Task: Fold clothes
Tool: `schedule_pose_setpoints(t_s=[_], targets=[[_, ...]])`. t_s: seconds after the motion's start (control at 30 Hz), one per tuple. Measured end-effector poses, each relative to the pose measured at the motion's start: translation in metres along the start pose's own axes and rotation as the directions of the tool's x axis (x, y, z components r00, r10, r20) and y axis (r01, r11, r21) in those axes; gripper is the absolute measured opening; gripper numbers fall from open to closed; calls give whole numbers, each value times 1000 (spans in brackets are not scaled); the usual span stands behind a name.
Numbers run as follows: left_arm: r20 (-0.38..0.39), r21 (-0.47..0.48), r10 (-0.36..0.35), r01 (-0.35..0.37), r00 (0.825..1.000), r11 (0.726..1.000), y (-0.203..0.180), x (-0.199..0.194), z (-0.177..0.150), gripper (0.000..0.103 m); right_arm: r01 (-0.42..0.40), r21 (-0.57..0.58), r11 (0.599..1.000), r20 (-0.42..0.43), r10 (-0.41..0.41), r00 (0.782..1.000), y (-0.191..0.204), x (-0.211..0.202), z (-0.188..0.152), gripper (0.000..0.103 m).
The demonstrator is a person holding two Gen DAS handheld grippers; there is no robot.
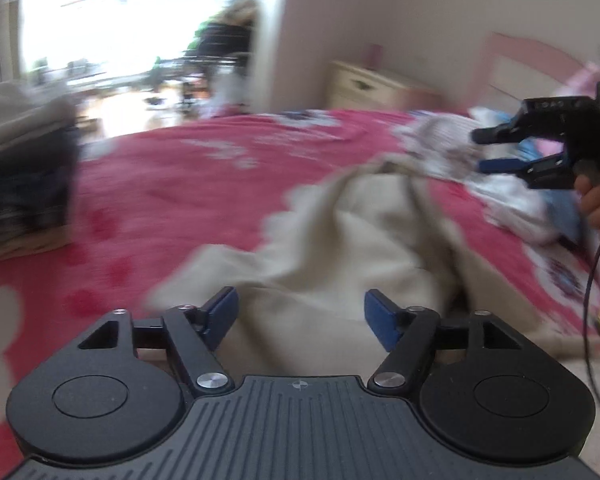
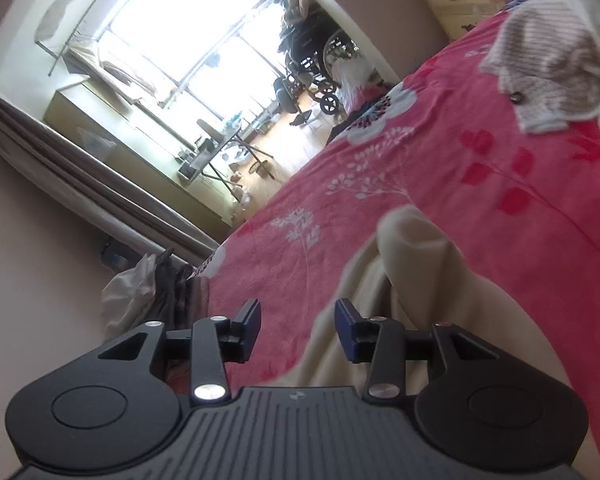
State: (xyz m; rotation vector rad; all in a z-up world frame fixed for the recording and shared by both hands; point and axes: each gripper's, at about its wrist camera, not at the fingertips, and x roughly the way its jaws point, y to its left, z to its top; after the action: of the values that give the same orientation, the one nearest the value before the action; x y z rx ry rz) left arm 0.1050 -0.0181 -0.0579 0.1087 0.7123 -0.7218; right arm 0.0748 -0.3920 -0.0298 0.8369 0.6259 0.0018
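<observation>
Nearest the left wrist camera, the left tool point(image 1: 300, 316) hangs with its two blue-padded fingers spread wide and nothing pinched between them. A cream garment point(image 1: 340, 248) lies crumpled just beyond and beneath those fingers, running away from the tool toward the upper right. The cloth looks soft and matte, heaped in loose rounded folds, with a scalloped edge on its left side.

In the right wrist view, the right tool point(image 2: 298, 330) is also released, its fingers parted with a clear gap between them. The same garment point(image 2: 412, 264) sits just ahead and to the right of the tool, a thick rolled fold rising past the right finger; the left finger is over bare bed.

The bed point(image 2: 440, 168) is covered in a fuzzy pink spread printed with white flowers and red hearts. Farther off, beyond and right of both tools, lies a pile point(image 2: 556, 64) of striped, ribbed knit clothes.

In the left view, a hand point(image 1: 598, 200) grips the right tool at the right edge.
</observation>
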Motion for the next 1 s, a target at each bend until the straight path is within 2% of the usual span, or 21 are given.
schedule_pose_setpoints(t_s=[0.03,0.1,0.13,0.23,0.27,0.3,0.33,0.37,0.43,0.5,0.6,0.7,0.8,0.87,0.9,0.93,0.97,1.0], targets=[[-14,24,-35,35,999,999,-12,3,-1,80,-8,13,1000,-2,8,1000,-8,-10,-11,48],[-44,80,-81,85,996,993,-32,16,-3,93,-25,53,998,-2,26,1000,-19,-27,-36,48],[-61,113,-85,91,995,989,-43,23,-5,95,-27,79,997,2,27,1000,-25,-34,-49,49],[-115,218,17,8,993,976,-68,47,-15,89,-45,137,989,11,44,999,-40,-43,-86,49],[-131,253,52,-18,990,967,-77,55,-19,73,-38,147,988,4,38,999,-43,-43,-97,49],[-147,283,88,-43,985,958,-84,63,-22,51,-30,155,988,-4,31,1000,-45,-43,-107,49],[-172,282,122,-70,978,957,-83,70,-24,45,0,131,991,-14,2,1000,-42,-42,-115,49],[-188,253,138,-87,972,963,-77,73,-24,30,33,102,994,-24,-31,999,-39,-41,-122,49],[-206,181,141,-104,968,978,-64,71,-20,12,89,41,995,-34,-88,996,-32,-40,-134,49],[-173,145,168,-144,971,979,-53,57,-12,5,99,-2,995,-34,-99,995,-28,-42,-139,49],[-97,96,219,-210,971,973,-31,28,6,4,97,-41,994,-17,-97,995,-27,-48,-138,49],[-17,36,279,-278,960,960,-3,-4,28,4,94,-42,995,12,-93,996,-30,-55,-134,49],[47,-1,373,-373,927,928,35,-26,53,4,95,-24,995,44,-94,995,-38,-62,-131,49],[72,-14,448,-448,891,894,61,-27,69,4,107,-15,994,60,-106,993,-44,-65,-131,49],[57,-30,470,-469,881,883,77,-22,74,8,113,-10,994,64,-112,992,-46,-66,-130,49],[13,-52,479,-478,878,877,94,-12,75,11,119,-5,993,69,-118,991,-48,-68,-130,49],[-30,-75,487,-487,873,870,112,-1,76,21,127,2,992,68,-127,990,-51,-67,-129,49],[-76,-98,491,-496,868,863,129,9,76,25,136,9,991,65,-136,989,-54,-66,-129,49]])
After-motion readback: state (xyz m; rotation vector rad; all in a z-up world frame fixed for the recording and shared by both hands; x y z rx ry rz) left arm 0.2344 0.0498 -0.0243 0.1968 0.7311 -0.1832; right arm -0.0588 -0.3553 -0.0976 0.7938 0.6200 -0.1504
